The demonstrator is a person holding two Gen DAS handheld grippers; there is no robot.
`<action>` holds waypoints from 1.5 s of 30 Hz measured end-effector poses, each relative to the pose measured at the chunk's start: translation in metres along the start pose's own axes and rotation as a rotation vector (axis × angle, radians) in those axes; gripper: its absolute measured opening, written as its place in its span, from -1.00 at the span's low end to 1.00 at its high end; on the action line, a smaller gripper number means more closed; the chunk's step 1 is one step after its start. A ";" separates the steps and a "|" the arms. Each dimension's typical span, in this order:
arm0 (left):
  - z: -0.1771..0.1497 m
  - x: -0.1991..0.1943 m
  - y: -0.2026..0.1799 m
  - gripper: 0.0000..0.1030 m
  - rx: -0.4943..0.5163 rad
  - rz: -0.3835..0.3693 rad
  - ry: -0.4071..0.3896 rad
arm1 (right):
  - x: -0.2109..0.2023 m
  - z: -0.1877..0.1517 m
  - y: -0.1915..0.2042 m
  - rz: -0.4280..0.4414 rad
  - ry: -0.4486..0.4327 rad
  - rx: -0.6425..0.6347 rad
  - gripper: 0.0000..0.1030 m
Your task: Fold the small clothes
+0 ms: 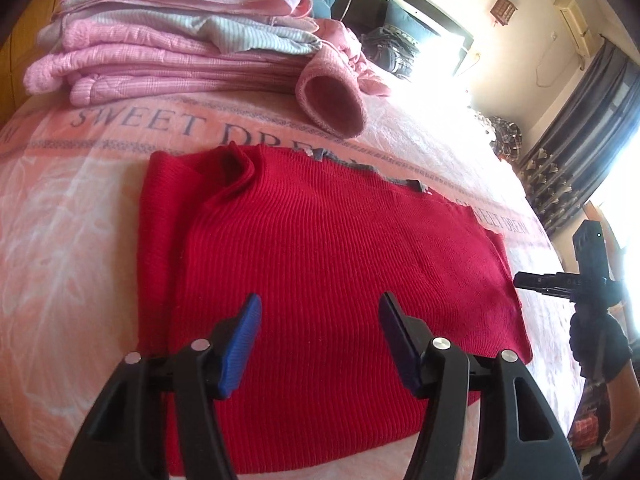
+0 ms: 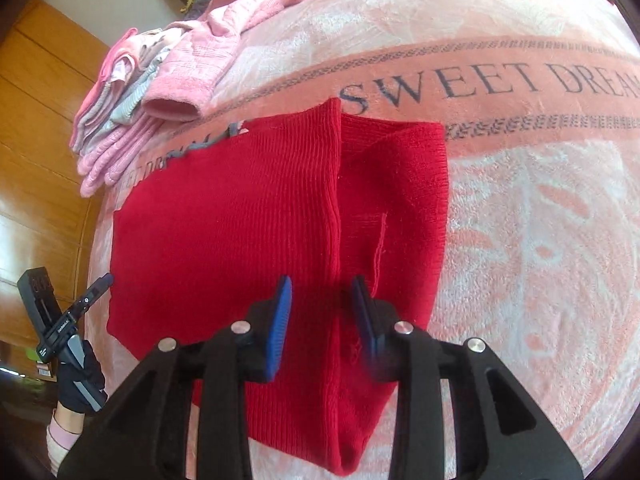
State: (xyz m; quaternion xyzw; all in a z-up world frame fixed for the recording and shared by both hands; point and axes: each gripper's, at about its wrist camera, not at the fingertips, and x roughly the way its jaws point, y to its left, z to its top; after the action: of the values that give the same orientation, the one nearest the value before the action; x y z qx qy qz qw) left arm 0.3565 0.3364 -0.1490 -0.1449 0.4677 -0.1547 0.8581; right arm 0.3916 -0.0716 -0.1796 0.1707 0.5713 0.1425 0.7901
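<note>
The sweater (image 1: 320, 280) lies flat on the bed (image 1: 68, 240), partly folded, and both our grippers hang just above it with nothing in them. Our left gripper (image 1: 318, 344) is spread wide over the near half of the knit, its blue pads (image 1: 240, 348) clear of the cloth. Our right gripper (image 2: 322, 320) stands open too, though narrower, straddling the ridge where one folded panel overlaps the other.

What could go wrong, as we judge it: that ridge is a stack of layers, and a pinch there may catch only the top one, so the panel would peel open when lifted. The ribbed knit is slack and could sag or skew if the two grippers rise unevenly. A small raised flap near the collar in the left view might flip back out when the cloth is moved.

For edges, the far hem runs along the printed band on the bed, with a grey trim showing there. A pink cuff (image 1: 332, 100) and the pile (image 1: 168, 40) of folded clothes sit near that far edge, so folding that way is tight. The bare bed beside the overlapped panel is open, and the near side is free.
</note>
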 end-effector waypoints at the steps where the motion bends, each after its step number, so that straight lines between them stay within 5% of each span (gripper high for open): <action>1: 0.000 0.004 0.004 0.20 -0.012 0.007 0.008 | 0.004 0.002 -0.002 0.002 0.005 0.007 -0.38; 4: -0.001 0.012 0.015 0.20 -0.033 0.011 0.017 | 0.002 0.001 -0.003 0.021 0.006 0.004 -0.94; 13: -0.006 0.014 0.010 0.23 0.022 0.038 0.017 | 0.001 -0.004 -0.015 -0.015 0.004 0.029 -0.91; 16: -0.005 0.011 0.005 0.24 0.037 0.051 0.013 | -0.009 -0.005 -0.012 0.020 -0.005 0.026 -0.67; 18: -0.006 0.006 0.002 0.24 0.034 0.036 0.004 | -0.021 -0.010 -0.011 0.035 -0.016 0.024 -0.04; 20: -0.009 -0.001 0.000 0.25 0.030 0.004 -0.003 | -0.034 -0.017 -0.013 0.043 -0.026 0.011 0.09; 28: -0.020 -0.001 0.000 0.30 0.062 -0.014 0.008 | -0.022 -0.047 -0.057 0.146 0.067 0.106 0.18; 36: -0.019 0.004 0.006 0.38 0.035 -0.036 0.017 | -0.003 -0.046 -0.075 0.369 0.012 0.182 0.20; 40: -0.020 0.006 0.003 0.44 0.051 -0.033 0.020 | 0.002 -0.038 -0.074 0.401 -0.020 0.208 0.05; 45: -0.021 0.006 0.003 0.46 0.062 -0.037 0.022 | 0.005 -0.032 -0.076 0.369 -0.034 0.215 -0.50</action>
State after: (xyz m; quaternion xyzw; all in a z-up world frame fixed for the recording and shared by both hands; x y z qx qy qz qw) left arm 0.3425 0.3342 -0.1652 -0.1253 0.4693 -0.1865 0.8540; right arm 0.3647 -0.1344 -0.2265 0.3581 0.5287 0.2202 0.7374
